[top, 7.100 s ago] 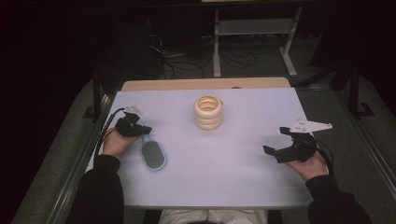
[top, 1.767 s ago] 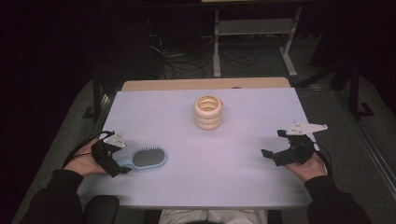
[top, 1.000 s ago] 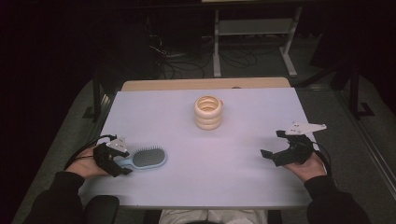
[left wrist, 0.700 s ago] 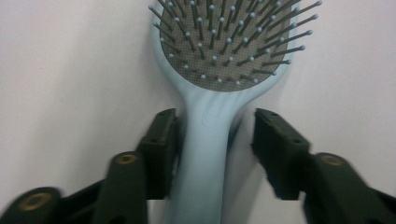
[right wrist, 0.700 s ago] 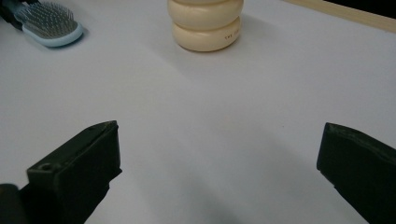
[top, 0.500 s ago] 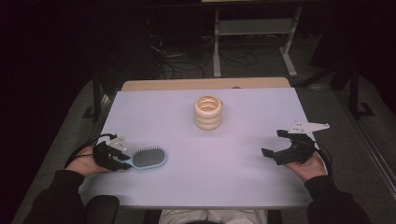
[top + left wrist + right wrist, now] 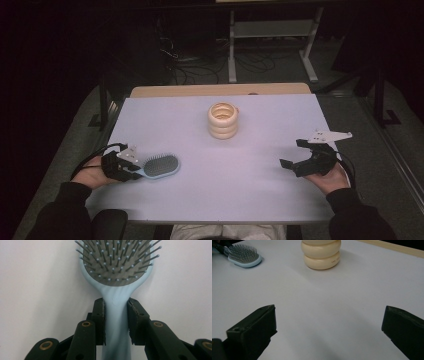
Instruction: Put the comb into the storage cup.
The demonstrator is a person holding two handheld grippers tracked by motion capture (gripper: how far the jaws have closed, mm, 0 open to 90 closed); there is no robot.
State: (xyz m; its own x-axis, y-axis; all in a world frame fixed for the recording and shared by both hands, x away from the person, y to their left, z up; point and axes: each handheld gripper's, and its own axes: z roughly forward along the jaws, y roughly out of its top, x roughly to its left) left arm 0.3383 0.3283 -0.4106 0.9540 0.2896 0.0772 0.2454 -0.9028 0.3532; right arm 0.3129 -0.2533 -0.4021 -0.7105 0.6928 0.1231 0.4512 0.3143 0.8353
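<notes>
A light blue hairbrush [image 7: 161, 166] lies bristles up on the white table [image 7: 225, 195], at the front left. Its head points right. My left gripper [image 7: 136, 169] comes in from the left. Its jaws have just been closing and both pads now press on the brush's handle [image 7: 116, 322], below the bristled head [image 7: 117, 262]. My right gripper [image 7: 291, 152] rests at the table's right side, open with bare tabletop between its fingers. Seen from the right gripper [image 7: 329, 322], the hairbrush [image 7: 243, 255] lies far off at the top left.
A cream stack of rings [image 7: 223, 120] stands at the middle back of the table, and in the right gripper view the stack [image 7: 321, 252] is straight ahead. A wooden strip [image 7: 220, 90] runs along the far edge. Dark floor, cables and a metal stand lie beyond.
The left gripper's jaws have narrowed onto the brush's handle. Since the oldest frame the brush has been turned sideways and now lies nearer the front left corner. The right hand has kept still.
</notes>
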